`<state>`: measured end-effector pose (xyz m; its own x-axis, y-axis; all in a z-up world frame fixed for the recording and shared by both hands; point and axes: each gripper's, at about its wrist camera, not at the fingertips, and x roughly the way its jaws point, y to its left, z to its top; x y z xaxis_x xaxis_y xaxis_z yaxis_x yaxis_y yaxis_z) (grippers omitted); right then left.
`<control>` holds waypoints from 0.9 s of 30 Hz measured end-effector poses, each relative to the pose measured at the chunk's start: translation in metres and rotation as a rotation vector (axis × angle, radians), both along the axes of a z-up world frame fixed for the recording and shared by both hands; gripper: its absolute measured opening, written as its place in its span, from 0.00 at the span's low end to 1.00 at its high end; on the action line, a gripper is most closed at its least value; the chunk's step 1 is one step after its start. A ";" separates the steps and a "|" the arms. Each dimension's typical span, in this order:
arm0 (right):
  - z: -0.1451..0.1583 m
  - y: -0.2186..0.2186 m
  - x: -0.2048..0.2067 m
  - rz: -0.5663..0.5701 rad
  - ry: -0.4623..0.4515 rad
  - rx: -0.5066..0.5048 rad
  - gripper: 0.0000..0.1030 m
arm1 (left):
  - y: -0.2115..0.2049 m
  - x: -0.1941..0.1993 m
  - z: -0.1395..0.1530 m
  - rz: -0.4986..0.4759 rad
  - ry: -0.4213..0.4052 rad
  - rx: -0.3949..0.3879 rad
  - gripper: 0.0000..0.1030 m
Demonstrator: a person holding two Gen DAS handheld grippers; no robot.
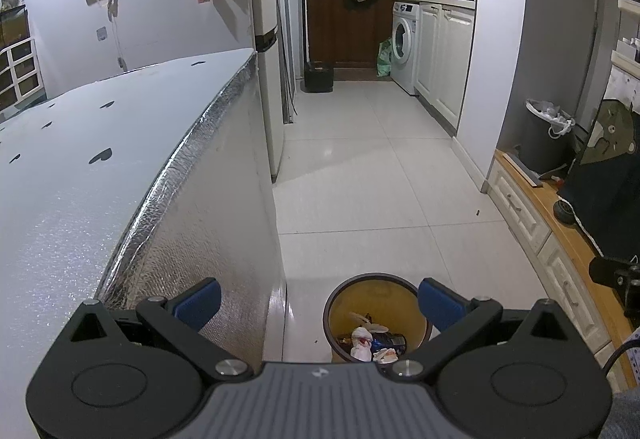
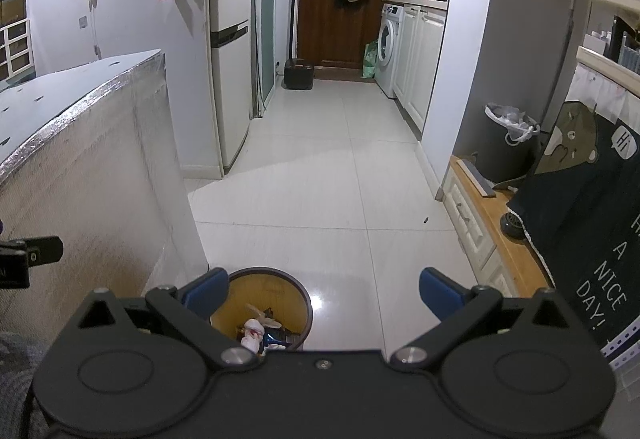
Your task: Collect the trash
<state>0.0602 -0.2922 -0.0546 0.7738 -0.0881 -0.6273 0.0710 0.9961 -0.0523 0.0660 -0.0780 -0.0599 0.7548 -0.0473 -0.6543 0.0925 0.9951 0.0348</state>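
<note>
We've got both grippers held low over the floor, pointed down the hallway, with the bin (image 1: 376, 319) at the bottom of each frame. Left gripper (image 1: 320, 303): jaws spread wide, nothing between them; the bin sits just right of centre in the gap, so we're nearly lined up over its mouth. Right gripper (image 2: 324, 299): jaws also spread and empty; here the bin (image 2: 262, 313) shows bottom left behind the left finger, so this hand is off to the bin's side.

Trash (image 1: 370, 343) is already in the bin: crumpled white tissue, a blue wrapper and paler scraps, on a yellow liner. The same pile (image 2: 260, 331) shows in the right view.

The bin stands on the tile floor (image 1: 380, 179) just beside the corner of the foil-wrapped worktop (image 1: 120, 159), left of frame, probably so items swept off it have a short drop.

The visible worktop and floor show no loose trash, apart from a tiny dark speck on the tiles at right. Our read: a drop just finished, or we're between picks.

A second bin with a white bag (image 2: 508, 143) stands on the wooden cabinet, right side.
</note>
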 end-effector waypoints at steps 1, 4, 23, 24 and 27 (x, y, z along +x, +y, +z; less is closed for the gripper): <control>0.000 0.000 0.000 0.000 0.000 0.000 0.99 | 0.000 0.000 0.000 -0.001 0.000 0.000 1.00; 0.000 0.000 0.000 0.000 0.001 0.000 0.99 | 0.000 0.000 0.000 -0.004 0.001 0.001 1.00; -0.005 -0.001 0.000 0.005 0.014 -0.002 0.99 | -0.001 0.001 -0.001 -0.010 0.004 0.003 1.00; -0.005 -0.001 0.000 0.005 0.015 -0.002 0.99 | -0.001 0.001 -0.001 -0.012 0.004 0.004 1.00; -0.005 -0.002 0.001 0.006 0.016 -0.002 0.99 | -0.001 0.001 -0.001 -0.013 0.005 0.003 1.00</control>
